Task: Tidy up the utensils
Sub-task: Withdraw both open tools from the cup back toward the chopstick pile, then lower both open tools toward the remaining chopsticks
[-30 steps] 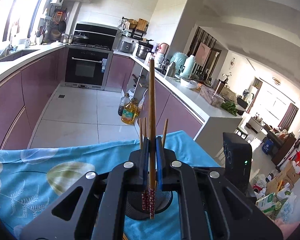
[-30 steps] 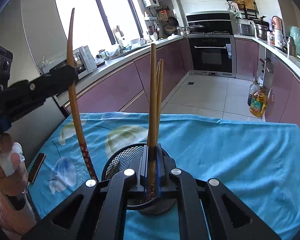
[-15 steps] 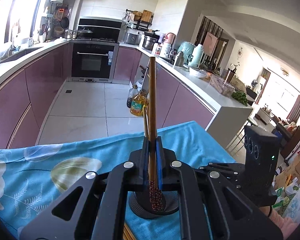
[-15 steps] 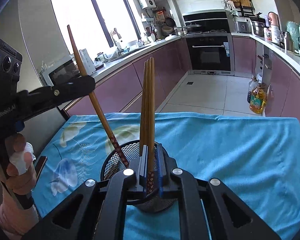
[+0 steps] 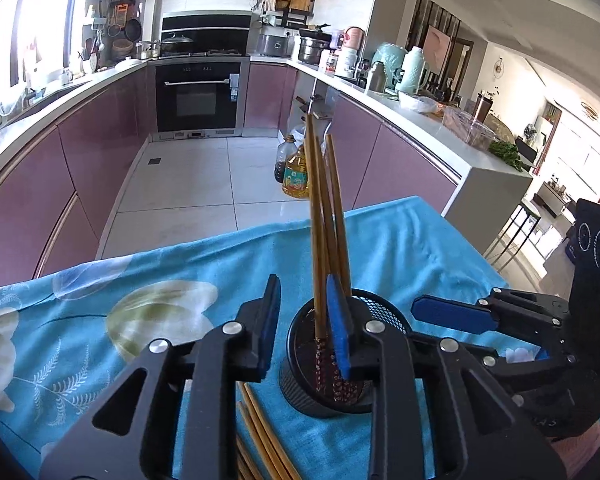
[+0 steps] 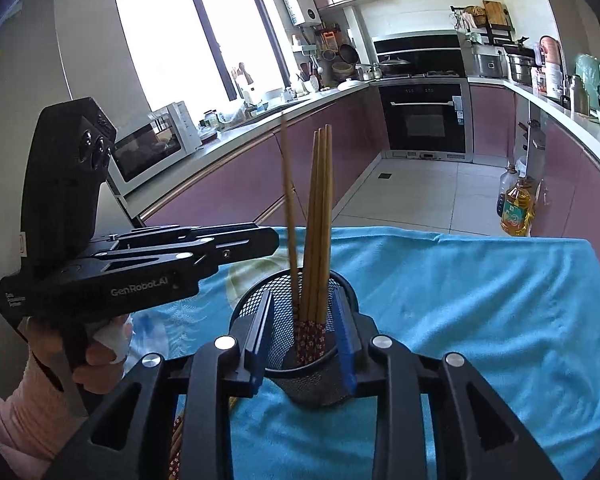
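Two grippers release chopsticks into one mesh holder.
Both the left gripper (image 5: 303, 322) and right gripper (image 6: 302, 334) have just been opening; jaws narrowly parted, gripping nothing. The black mesh holder (image 6: 332, 382) on the blue cloth (image 6: 480, 308) contains four upright chopsticks (image 6: 318, 216). Only the left view shows loose chopsticks (image 5: 260, 432) lying beside it; only the right shows the person's hand (image 6: 100, 354).

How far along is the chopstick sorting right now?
Four chopsticks already stand in the mesh cup. Nothing is held: the left claw and the right claw have just been opening, pads clear of the sticks. Left: several loose chopsticks on the blue cloth.
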Available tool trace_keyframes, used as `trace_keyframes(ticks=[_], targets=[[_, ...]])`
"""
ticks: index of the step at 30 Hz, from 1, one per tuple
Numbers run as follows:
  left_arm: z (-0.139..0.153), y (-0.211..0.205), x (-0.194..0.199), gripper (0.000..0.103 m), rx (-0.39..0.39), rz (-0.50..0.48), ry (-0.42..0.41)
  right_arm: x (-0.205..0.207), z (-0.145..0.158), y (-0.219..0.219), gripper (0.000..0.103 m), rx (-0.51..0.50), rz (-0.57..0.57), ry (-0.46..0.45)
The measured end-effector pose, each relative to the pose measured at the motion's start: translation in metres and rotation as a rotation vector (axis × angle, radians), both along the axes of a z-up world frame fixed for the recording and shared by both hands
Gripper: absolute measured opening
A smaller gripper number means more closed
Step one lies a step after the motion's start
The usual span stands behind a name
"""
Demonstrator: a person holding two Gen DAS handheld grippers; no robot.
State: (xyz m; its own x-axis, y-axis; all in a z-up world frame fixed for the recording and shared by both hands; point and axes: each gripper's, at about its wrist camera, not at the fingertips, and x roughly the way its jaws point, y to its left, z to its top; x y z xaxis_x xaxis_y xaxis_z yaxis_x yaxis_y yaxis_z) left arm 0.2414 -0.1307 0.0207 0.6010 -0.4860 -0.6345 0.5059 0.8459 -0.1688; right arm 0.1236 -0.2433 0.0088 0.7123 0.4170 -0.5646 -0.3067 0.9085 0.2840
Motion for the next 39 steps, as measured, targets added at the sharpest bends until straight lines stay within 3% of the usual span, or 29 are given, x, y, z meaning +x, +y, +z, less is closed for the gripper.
trace_keyframes(ticks=[6, 11, 24, 39], targets=[[0.000, 0.021, -0.029, 0.038, 0.012, 0.047, -0.074, -0.021, -0.005, 0.013, 0.035, -0.003, 0.070, -0.008], [-0.014, 0.049, -0.058, 0.042, 0.048, 0.084, -0.084, -0.035, -0.023, 0.032, 0.042, -0.035, 0.132, 0.031], [-0.104, 0.099, -0.106, 0.043, 0.148, 0.139, 0.103, -0.038, -0.081, 0.079, 0.042, -0.062, 0.188, 0.189], [-0.119, 0.089, -0.119, 0.043, 0.162, 0.112, 0.126, -0.040, -0.091, 0.097, 0.041, -0.131, 0.144, 0.202]])
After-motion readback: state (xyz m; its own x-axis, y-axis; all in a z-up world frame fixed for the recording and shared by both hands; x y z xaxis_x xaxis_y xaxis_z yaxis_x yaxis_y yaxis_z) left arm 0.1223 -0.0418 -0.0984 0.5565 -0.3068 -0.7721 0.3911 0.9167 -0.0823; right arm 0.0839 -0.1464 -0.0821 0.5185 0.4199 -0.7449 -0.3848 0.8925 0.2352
